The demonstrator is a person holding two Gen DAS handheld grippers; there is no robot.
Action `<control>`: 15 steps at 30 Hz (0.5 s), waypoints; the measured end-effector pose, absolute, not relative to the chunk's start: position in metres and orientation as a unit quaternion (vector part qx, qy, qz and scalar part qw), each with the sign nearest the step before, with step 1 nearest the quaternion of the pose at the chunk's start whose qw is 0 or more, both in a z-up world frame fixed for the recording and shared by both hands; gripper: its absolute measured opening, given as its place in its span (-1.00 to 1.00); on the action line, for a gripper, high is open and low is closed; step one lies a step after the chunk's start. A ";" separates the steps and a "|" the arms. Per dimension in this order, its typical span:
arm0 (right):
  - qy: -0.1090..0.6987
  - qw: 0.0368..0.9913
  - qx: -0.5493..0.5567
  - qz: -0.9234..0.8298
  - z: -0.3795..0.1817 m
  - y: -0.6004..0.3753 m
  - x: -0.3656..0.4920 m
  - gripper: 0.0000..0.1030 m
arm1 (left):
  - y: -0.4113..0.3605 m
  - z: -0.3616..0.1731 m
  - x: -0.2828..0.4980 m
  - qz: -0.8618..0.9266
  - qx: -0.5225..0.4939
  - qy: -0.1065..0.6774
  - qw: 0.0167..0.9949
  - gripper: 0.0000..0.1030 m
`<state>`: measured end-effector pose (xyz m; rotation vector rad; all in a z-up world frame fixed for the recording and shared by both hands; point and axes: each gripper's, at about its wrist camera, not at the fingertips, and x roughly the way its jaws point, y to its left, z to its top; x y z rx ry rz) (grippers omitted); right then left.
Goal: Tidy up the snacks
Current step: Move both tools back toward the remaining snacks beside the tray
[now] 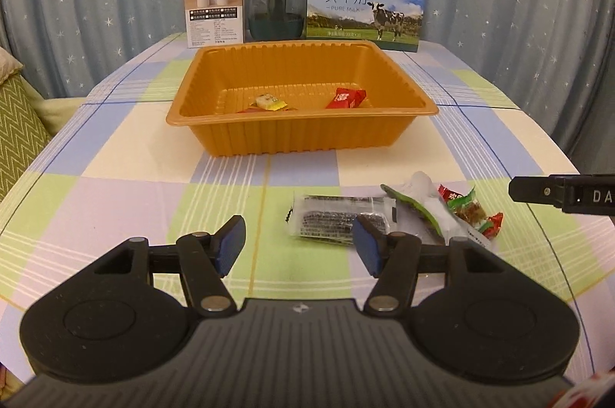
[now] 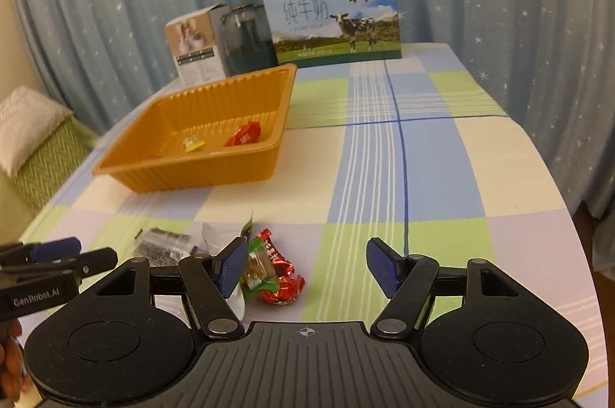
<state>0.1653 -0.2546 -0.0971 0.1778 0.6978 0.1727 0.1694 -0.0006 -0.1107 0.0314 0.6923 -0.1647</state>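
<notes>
A: Where is there room to pass?
B: The checked cloth [image 2: 442, 169] right of the orange tray [image 1: 303, 135] lies bare.
A: And what blocks the way?
B: Wrappers [image 1: 384, 215] crowd the near edge; milk box [image 1: 365, 4], jar [image 1: 275, 8] and carton [image 1: 215, 8] wall the back.

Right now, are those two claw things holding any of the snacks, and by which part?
Nothing is held. The left gripper and right gripper both stand open above the table, and the snack packets lie loose.

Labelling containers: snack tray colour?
Orange, with ribbed walls; clearest in the left wrist view.
</notes>
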 end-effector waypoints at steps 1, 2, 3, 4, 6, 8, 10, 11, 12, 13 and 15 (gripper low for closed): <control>0.344 0.932 0.080 0.087 -0.099 -0.253 0.167 0.34 | 0.000 -0.112 0.171 -0.080 0.012 0.341 0.936 0.15; 0.348 0.930 0.073 0.091 -0.101 -0.251 0.168 0.34 | 0.000 -0.113 0.172 -0.080 0.009 0.343 0.936 0.16; 0.353 0.928 0.068 0.095 -0.104 -0.249 0.172 0.34 | 0.000 -0.113 0.173 -0.080 0.007 0.345 0.935 0.16; 0.359 0.926 0.062 0.099 -0.107 -0.247 0.174 0.33 | 0.000 -0.114 0.174 -0.080 0.006 0.346 0.935 0.17; 0.368 0.923 0.044 0.104 -0.113 -0.242 0.178 0.33 | 0.001 -0.116 0.175 -0.080 0.006 0.347 0.934 0.18; 0.369 0.922 0.026 0.110 -0.118 -0.237 0.183 0.33 | 0.000 -0.116 0.176 -0.082 0.004 0.348 0.934 0.20; 0.368 0.922 0.008 0.118 -0.120 -0.232 0.187 0.29 | 0.001 -0.116 0.177 -0.081 0.002 0.347 0.935 0.22; 0.367 0.922 -0.001 0.119 -0.122 -0.229 0.189 0.24 | 0.001 -0.117 0.178 -0.080 0.000 0.346 0.935 0.23; 0.369 0.922 -0.008 0.121 -0.123 -0.227 0.190 0.14 | 0.000 -0.117 0.179 -0.080 -0.001 0.346 0.935 0.24; 0.371 0.920 -0.014 0.125 -0.125 -0.224 0.191 0.09 | 0.000 -0.117 0.180 -0.080 -0.003 0.347 0.934 0.24; 0.372 0.918 -0.031 0.133 -0.128 -0.217 0.191 0.02 | 0.000 -0.118 0.181 -0.080 -0.005 0.348 0.934 0.24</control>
